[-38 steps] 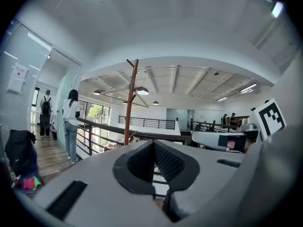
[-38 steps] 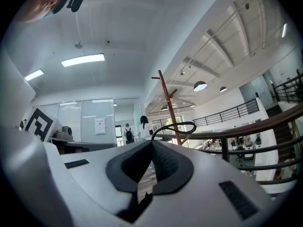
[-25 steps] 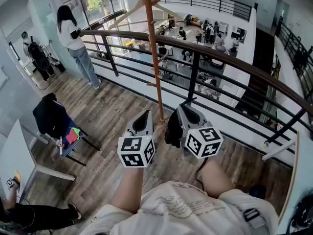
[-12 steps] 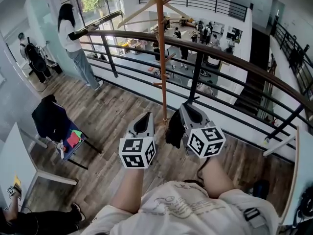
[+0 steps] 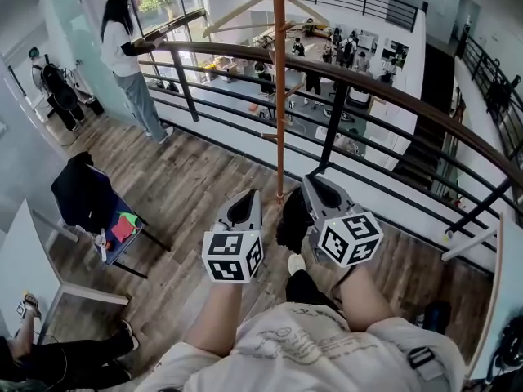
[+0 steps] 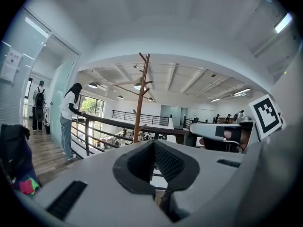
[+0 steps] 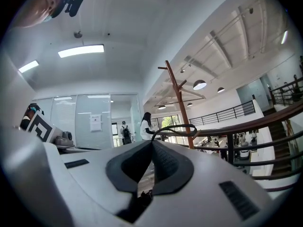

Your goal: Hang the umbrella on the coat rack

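A brown wooden coat rack with short pegs stands on the plank floor, just beyond both grippers and in front of the railing. It also shows as a pole, the coat rack left of centre and the coat rack right of centre. A folded black umbrella hangs beside my right gripper. The right gripper is shut on the umbrella's thin black strap loop, which arches up from the jaws. My left gripper is level beside it. The left gripper has its pads together with nothing seen between them.
A dark balcony railing curves behind the rack, with a drop to a lower floor beyond. A wooden hanger hangs at the rack's top. A chair with a dark jacket stands left, and a person leans on the railing.
Both grippers and the umbrella have come closer to the rack; its pole now stands between them, nearer the middle of the head view. My shoe has come into view below.
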The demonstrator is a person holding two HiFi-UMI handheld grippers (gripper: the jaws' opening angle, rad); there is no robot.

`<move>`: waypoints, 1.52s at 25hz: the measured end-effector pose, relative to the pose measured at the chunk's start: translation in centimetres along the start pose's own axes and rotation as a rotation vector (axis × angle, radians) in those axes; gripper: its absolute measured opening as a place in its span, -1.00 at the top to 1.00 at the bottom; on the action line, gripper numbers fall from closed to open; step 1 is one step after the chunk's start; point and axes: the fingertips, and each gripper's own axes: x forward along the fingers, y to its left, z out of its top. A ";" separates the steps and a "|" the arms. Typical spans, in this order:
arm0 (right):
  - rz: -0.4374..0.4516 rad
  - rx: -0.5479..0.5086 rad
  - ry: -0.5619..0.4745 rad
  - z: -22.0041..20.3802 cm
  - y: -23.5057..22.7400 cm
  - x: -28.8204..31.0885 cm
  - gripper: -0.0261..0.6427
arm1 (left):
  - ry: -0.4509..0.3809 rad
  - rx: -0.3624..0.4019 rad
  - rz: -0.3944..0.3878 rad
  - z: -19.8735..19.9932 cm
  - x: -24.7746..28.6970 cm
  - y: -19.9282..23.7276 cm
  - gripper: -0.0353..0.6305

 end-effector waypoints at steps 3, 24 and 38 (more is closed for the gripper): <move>0.026 0.014 -0.001 -0.4 -1.7 2.1 0.90 | 0.003 0.004 0.012 -0.2 2.7 1.1 0.90; 0.339 -0.154 0.028 7.8 -11.9 18.0 0.90 | -0.034 0.018 0.083 9.6 24.2 6.0 0.90; 0.748 -0.104 -0.059 12.4 -14.0 23.0 0.90 | -0.038 -0.005 0.119 9.5 30.7 8.7 0.90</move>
